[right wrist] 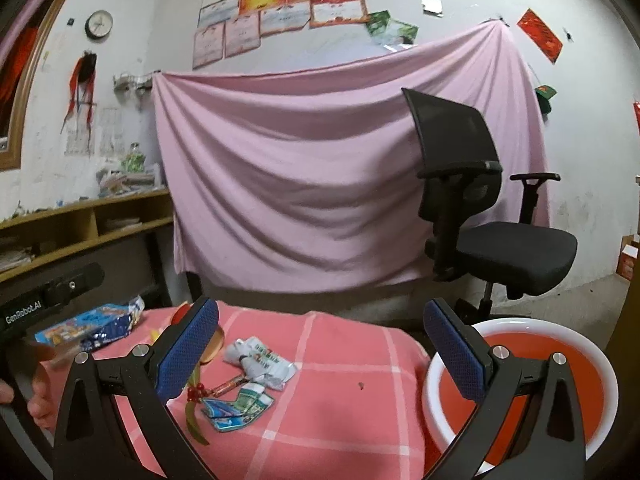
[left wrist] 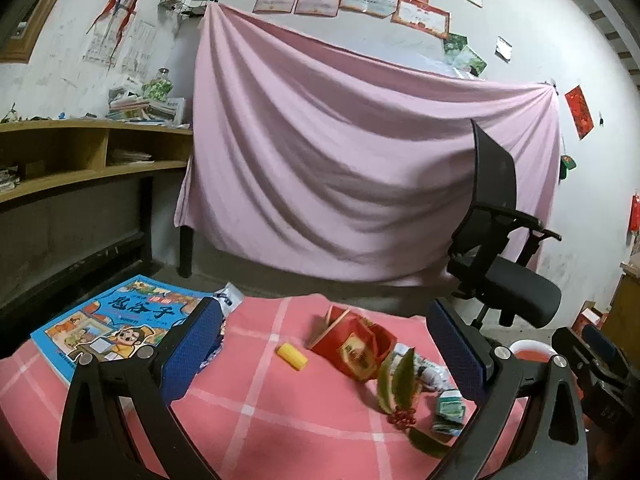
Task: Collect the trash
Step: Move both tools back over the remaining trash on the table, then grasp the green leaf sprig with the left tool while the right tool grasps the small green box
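Trash lies on a pink checked tablecloth [left wrist: 280, 412]. In the left wrist view I see a torn red carton [left wrist: 352, 346], a small yellow piece [left wrist: 293, 356], green leaves with red berries [left wrist: 398, 390], a crumpled white wrapper [left wrist: 430, 372] and a green packet [left wrist: 450, 410]. My left gripper [left wrist: 324, 344] is open above them, empty. In the right wrist view the white wrapper [right wrist: 260, 360] and a flattened green-blue packet [right wrist: 236, 408] lie between the fingers. My right gripper [right wrist: 320, 348] is open and empty. A white bin with a red liner [right wrist: 520, 384] stands at the table's right.
A blue comic book [left wrist: 116, 328] and a blue snack bag [right wrist: 100, 324] lie at the table's left. A black office chair [right wrist: 488, 220] stands behind, before a hanging pink sheet [right wrist: 320, 168]. A wooden shelf [left wrist: 80, 152] runs along the left wall.
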A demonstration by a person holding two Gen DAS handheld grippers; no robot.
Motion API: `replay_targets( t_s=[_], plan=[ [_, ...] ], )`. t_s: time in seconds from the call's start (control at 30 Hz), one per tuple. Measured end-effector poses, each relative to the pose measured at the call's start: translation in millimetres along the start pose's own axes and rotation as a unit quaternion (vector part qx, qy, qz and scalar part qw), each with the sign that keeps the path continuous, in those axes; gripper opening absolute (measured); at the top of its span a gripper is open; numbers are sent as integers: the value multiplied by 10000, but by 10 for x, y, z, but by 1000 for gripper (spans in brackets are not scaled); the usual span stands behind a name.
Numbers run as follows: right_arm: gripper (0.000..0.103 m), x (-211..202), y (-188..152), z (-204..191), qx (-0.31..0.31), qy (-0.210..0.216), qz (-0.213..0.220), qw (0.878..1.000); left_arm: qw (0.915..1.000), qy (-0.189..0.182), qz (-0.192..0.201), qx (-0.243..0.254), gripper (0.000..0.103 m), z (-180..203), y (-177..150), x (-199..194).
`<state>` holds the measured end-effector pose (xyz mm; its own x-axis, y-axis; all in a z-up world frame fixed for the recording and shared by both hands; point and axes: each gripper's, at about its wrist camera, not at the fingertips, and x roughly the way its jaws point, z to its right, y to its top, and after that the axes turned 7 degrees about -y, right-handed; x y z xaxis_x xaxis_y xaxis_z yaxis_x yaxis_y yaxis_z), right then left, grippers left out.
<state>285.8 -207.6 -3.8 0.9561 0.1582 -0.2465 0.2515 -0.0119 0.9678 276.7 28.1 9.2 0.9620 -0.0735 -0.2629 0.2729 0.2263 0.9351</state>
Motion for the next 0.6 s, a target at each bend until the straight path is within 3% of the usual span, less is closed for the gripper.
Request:
replay_targets(
  t_s=[0.27, 0.37, 0.5, 0.6],
  plan=[
    [101, 453, -154, -113, 25, 358, -1473, 9884, 9982, 111, -516, 273, 100, 57, -47, 189],
    [93, 544, -229, -136, 44, 539, -1857, 9811, 9955, 49, -866, 374, 100, 72, -100, 316],
    [73, 675, -348, -169, 96, 884, -2424, 9661, 9909, -221, -1288, 334, 99, 90, -168, 451],
    [69, 732, -410, -203, 55, 996, -2714, 9573, 9858, -509, -1583, 219, 93, 106, -206, 545]
  ],
)
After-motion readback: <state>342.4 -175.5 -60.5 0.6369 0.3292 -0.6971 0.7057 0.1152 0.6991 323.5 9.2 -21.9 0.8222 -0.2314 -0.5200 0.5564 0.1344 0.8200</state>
